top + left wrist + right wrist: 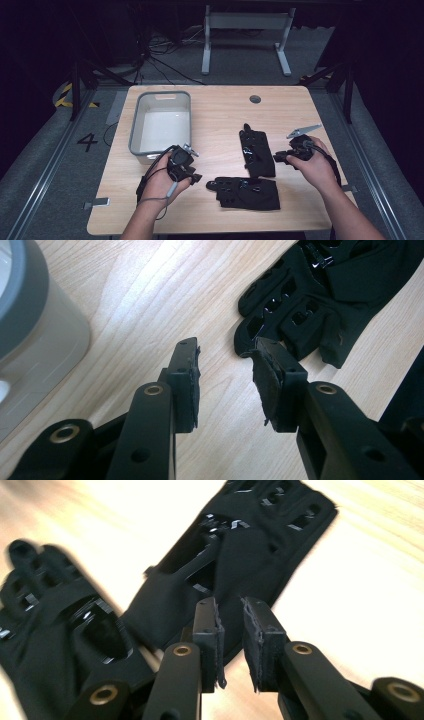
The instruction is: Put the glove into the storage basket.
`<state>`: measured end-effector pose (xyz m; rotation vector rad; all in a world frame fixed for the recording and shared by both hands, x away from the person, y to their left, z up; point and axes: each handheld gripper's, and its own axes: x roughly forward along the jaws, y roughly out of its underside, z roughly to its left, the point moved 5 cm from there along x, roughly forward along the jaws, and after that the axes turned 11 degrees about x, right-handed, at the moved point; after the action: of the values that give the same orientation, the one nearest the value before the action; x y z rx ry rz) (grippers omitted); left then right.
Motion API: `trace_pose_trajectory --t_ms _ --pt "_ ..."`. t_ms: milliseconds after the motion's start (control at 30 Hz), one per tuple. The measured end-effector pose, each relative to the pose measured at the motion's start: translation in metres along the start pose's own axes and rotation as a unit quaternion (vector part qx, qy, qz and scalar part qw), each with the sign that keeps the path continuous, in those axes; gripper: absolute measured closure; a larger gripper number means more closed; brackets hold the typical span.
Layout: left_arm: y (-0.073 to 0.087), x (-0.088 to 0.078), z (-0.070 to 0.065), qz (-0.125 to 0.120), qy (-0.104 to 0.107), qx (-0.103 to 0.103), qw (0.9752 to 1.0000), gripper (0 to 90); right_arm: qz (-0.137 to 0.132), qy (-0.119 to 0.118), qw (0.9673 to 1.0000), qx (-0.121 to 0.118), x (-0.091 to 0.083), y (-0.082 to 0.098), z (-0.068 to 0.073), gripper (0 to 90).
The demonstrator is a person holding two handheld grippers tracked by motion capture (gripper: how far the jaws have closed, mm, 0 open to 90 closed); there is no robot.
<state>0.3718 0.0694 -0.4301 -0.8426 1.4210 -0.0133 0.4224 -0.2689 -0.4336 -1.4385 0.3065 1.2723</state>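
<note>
reaching inward over the pale wooden worktop, left gripper and right gripper gape empty beside two black fingerless fabric gloves.

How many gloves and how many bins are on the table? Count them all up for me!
Black gloves: 2, one lying near the table's front edge, one farther back
Grey bin: 1
Total: 3

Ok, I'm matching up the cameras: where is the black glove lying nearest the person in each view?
High view: the near glove lies bottom centre, fingers pointing left.
Left gripper view: upper right, fingertips toward the jaws.
Right gripper view: left side, blurred.
Shared landmark: the other glove, just beyond it in the high view and in the middle of the right gripper view.
</note>
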Motion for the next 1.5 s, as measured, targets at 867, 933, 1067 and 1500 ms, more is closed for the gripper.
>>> trace_pose_trajectory --t_ms 867,933,1067,1500 --pt "0.003 0.005 0.002 0.008 -0.002 0.004 1.0000 61.8 0.058 0.051 0.9950 0.062 0.061 -0.019 -0.026 70.9" --pt "0.002 0.005 0.001 0.007 -0.002 0.006 1.0000 61.7 0.060 0.058 0.9952 0.049 0.062 -0.019 -0.025 73.3" --pt "0.002 0.005 0.001 0.007 -0.002 0.009 0.9999 61.8 0.063 0.061 0.9954 0.038 0.063 -0.020 -0.021 83.0" --pt "0.002 0.005 0.001 0.003 0.000 0.007 1.0000 61.9 0.022 0.071 0.9966 -0.035 0.039 -0.035 -0.008 87.9"
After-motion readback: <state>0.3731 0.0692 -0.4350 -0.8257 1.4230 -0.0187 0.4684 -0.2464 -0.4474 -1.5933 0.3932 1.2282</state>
